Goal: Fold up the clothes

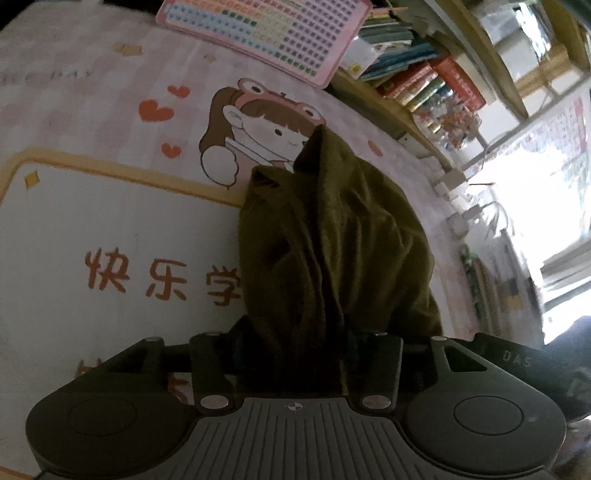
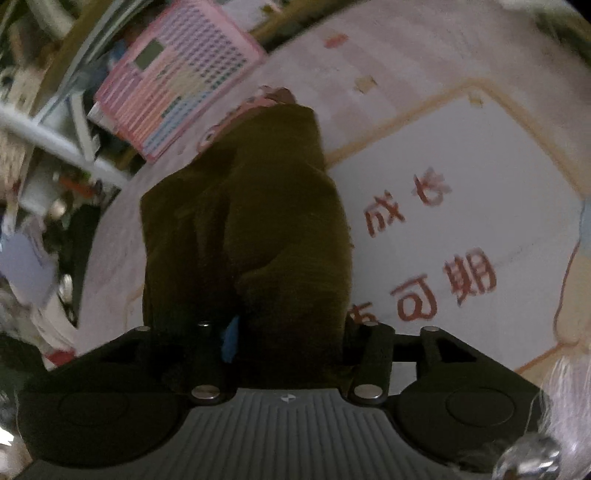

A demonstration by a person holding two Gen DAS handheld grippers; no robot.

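1. Two grippers each hold bunched olive cloth (image 1: 332, 240) over the printed mat (image 1: 92, 221).
2. Left gripper (image 1: 295, 354): jaws clamped on a cloth fold.
3. Right gripper (image 2: 288, 350): jaws clamped on cloth too; pink board (image 2: 173, 81) beyond.

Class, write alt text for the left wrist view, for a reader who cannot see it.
A bunched olive-green garment runs from between the left gripper jaws out over a pink cartoon desk mat with red Chinese characters. A pink chart board and a shelf of books stand behind.
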